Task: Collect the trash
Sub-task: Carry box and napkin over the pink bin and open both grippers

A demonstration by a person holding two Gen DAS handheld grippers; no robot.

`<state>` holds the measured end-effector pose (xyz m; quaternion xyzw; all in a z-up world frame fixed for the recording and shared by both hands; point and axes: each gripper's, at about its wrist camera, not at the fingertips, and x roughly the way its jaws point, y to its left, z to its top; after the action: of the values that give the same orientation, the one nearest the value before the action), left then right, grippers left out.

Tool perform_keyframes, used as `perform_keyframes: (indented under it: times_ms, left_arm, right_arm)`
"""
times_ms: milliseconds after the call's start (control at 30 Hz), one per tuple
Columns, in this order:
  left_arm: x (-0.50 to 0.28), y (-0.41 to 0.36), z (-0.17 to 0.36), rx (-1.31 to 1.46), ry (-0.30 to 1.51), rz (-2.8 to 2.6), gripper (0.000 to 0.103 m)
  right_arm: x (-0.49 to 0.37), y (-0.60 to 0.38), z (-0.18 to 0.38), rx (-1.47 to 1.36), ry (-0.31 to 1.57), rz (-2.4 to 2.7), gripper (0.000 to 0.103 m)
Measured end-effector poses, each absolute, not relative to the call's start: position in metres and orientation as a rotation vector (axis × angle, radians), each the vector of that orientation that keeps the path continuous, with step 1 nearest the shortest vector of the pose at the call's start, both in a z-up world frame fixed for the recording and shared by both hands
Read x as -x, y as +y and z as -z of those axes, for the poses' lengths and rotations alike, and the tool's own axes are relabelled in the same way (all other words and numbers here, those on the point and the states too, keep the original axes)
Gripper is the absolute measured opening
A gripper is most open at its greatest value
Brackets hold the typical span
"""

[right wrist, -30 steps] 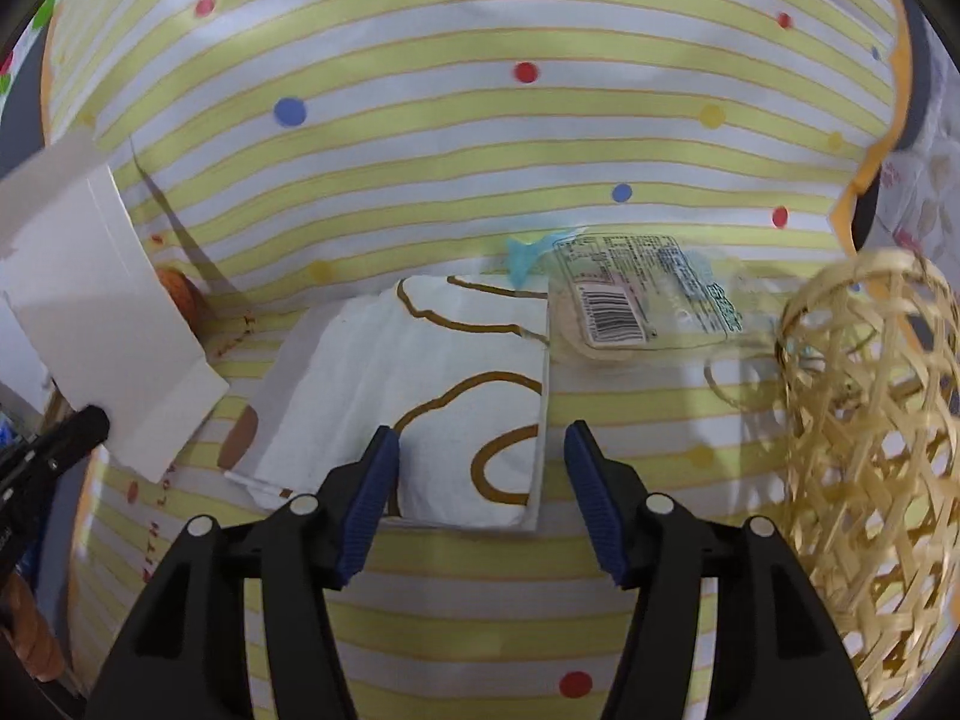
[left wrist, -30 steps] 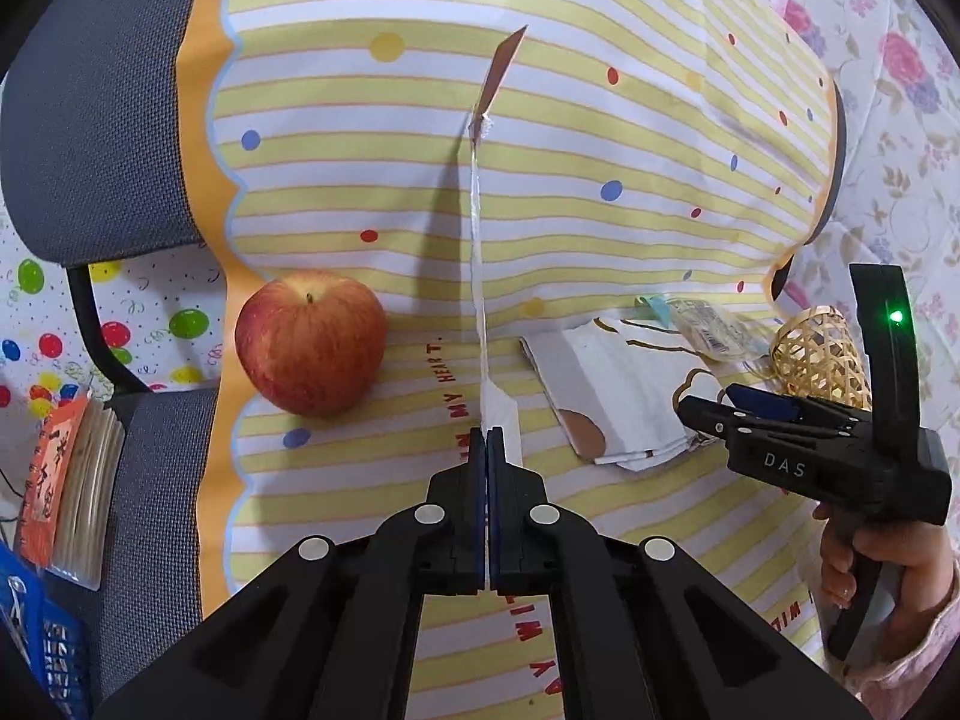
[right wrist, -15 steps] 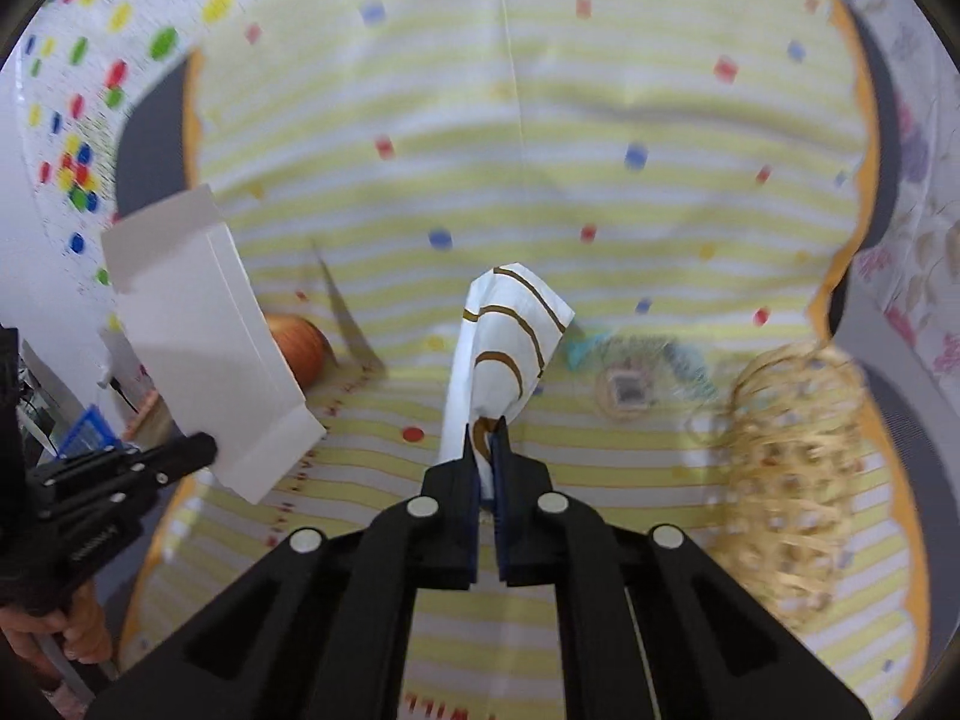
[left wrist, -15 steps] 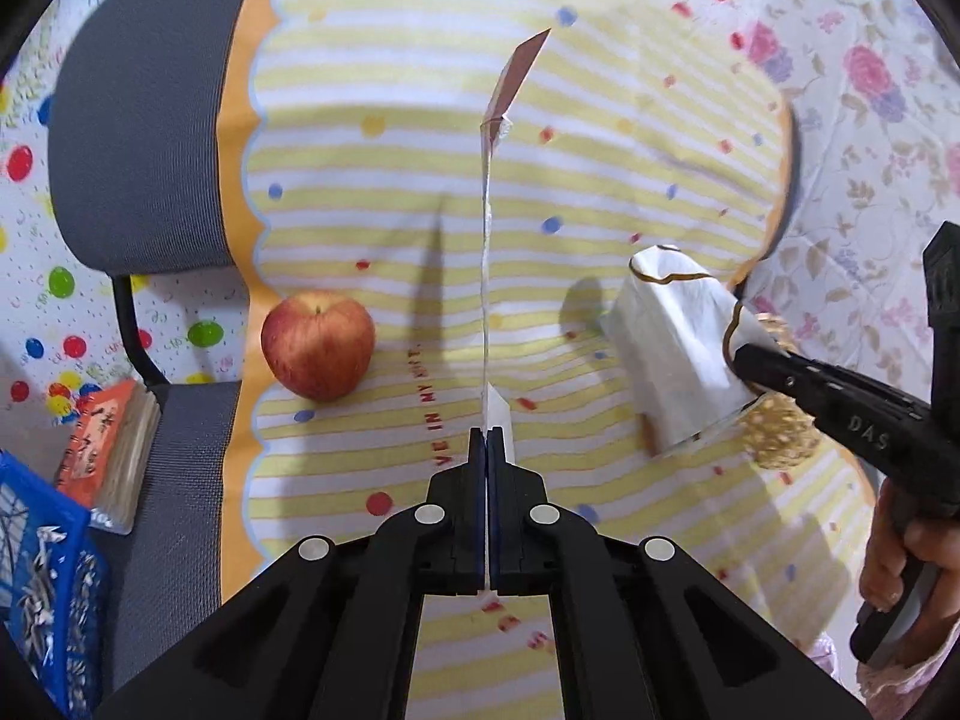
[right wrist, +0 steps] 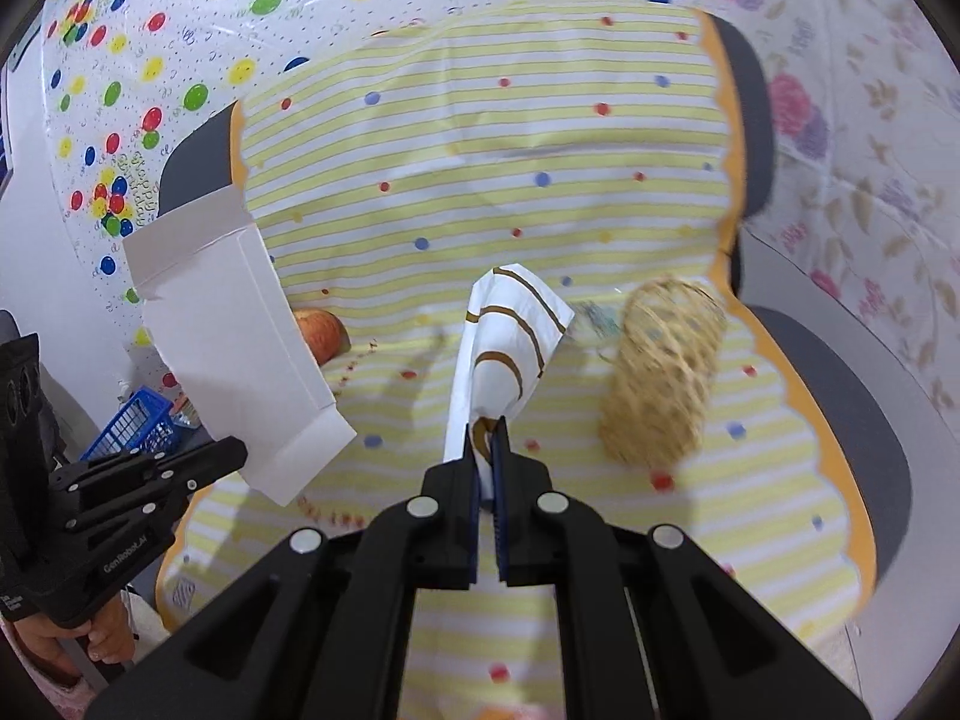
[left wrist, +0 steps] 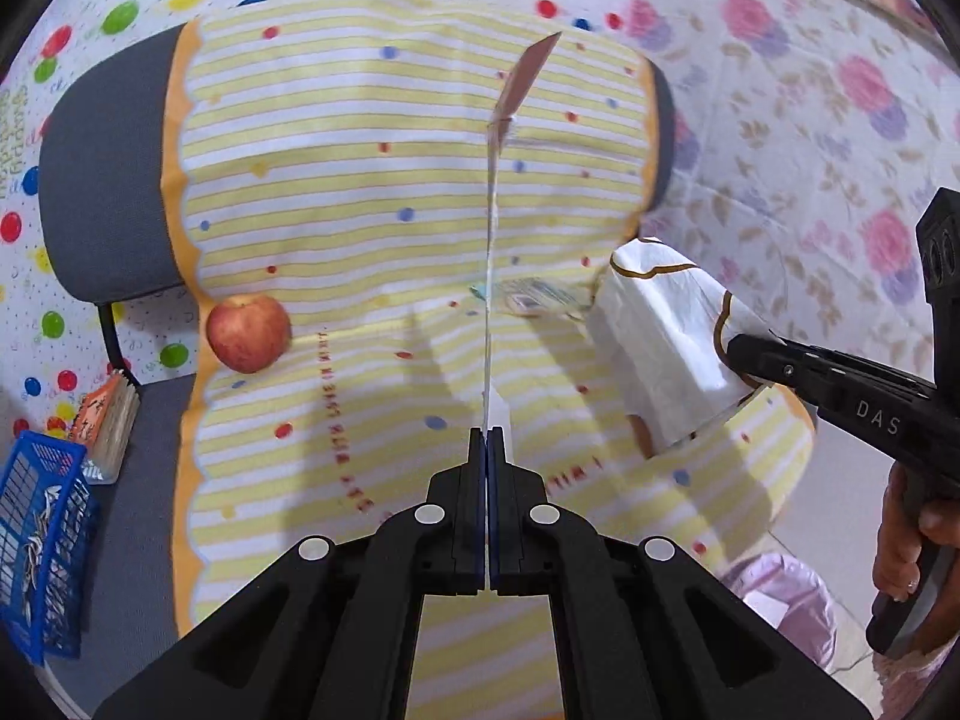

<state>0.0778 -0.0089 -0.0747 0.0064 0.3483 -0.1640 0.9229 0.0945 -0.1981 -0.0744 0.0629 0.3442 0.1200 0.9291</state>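
Both tongs carry trash aloft, the left gripper (left wrist: pixel 486 433) pinching flattened cardboard (right wrist: pixel 240 336), the right gripper (right wrist: pixel 485 429) a napkin (right wrist: pixel 510 348), while a plastic wrapper (left wrist: pixel 531 302) remains on the far tablecloth (left wrist: pixel 360 210), nothing binned.

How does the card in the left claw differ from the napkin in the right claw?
The card is plain white, stiff and flat with a crisp fold; the napkin is white with brown curved lines, soft and draped. The left claw pinches the card at a bottom corner; the right claw grips the napkin's bunched lower end. Both are held above the striped cloth.
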Motion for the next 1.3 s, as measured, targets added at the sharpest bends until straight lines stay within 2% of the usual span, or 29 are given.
perform_keyframes:
  times_ms: [567,1000,1300]
  left_arm:
    - [0.006,-0.119,0.094,-0.078,0.689,0.651,0.000]
    - [0.067,-0.212,0.136,-0.199,0.781,0.931,0.000]
    - [0.085,-0.247,0.164,-0.279,0.881,1.007,0.001]
  right_arm:
    - [0.040,-0.287,0.094,-0.176,0.697,0.004,0.004]
    - [0.142,-0.339,0.129,-0.207,0.756,0.262,0.004]
    - [0.173,-0.364,0.165,-0.269,0.846,0.330,0.004]
